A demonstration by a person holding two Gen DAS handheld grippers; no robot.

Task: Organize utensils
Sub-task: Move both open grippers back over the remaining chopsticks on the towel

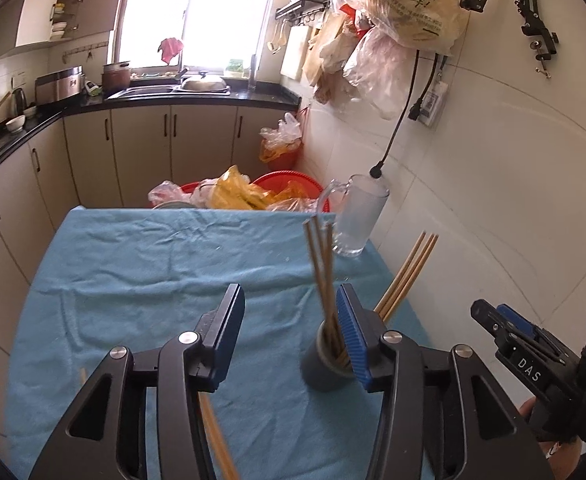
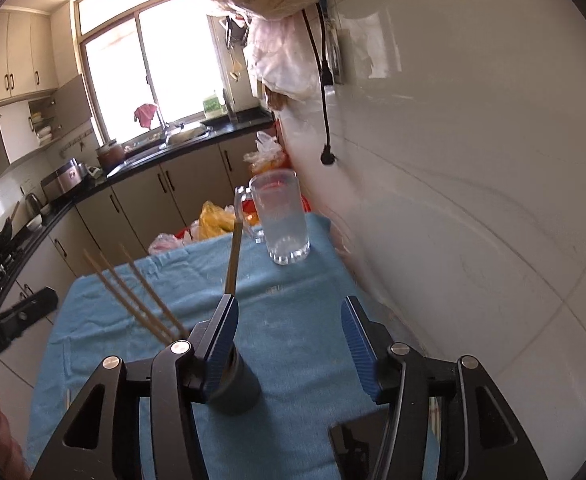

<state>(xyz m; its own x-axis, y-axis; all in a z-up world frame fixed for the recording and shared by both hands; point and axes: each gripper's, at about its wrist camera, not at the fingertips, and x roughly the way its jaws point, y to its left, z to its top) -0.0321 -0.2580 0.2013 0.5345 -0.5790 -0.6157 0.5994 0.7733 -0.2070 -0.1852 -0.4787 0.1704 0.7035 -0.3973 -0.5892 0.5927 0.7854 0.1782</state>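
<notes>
Most chopsticks point(image 1: 322, 276) stood in the dark cup point(image 1: 325, 364) at lower centre, one chopstick point(image 1: 217, 436) remained on the cloth point(image 1: 153, 280), and both the left gripper point(image 1: 289, 336) and right gripper point(image 2: 289, 340) gaped empty.

Blown-out window point(image 1: 197, 8), fisheye edges

Right gripper point(image 2: 289, 338) jaws apart and empty — dark holder point(image 2: 237, 388) with chopsticks point(image 2: 133, 296) beside the left jaw.
</notes>
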